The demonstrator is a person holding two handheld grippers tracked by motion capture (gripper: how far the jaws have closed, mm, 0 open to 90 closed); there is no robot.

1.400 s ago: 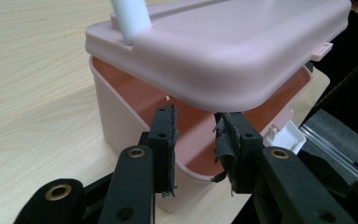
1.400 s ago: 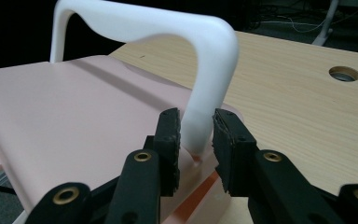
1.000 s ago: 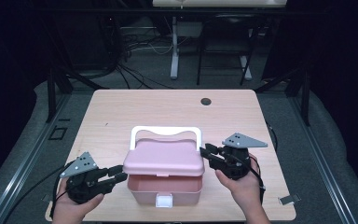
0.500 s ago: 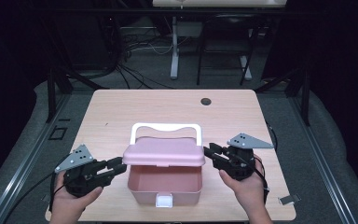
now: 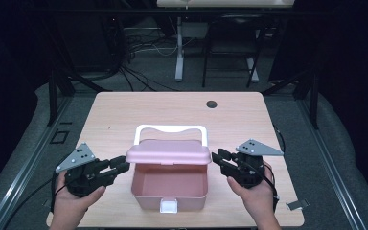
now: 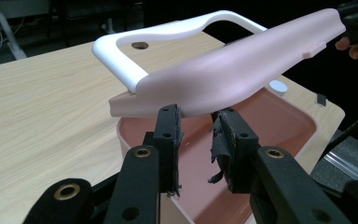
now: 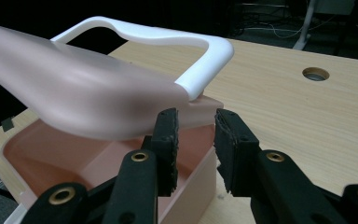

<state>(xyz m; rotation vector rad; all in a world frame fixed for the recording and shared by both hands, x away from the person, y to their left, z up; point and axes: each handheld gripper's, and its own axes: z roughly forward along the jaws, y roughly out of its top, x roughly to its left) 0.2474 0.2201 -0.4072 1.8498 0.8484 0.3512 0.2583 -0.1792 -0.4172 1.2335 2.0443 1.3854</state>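
Raised further since a second ago, the pink lid [image 5: 168, 152] of the box [image 5: 168, 188] now tilts well up from the open base, and both hands have edged outward; the box sits near the tabletop's [image 5: 124, 115] front edge, midway between its side edges; its white handle [image 5: 170, 130] stands behind the lid; the left tool [image 5: 120, 165] sits just beside the lid's left end, jaws spread with nothing between them; the right tool [image 5: 219, 157] mirrors it at the right end, likewise spread and empty; the flanking pose suggests the lid is being steadied from both ends as it swings back, though contact cannot be confirmed.
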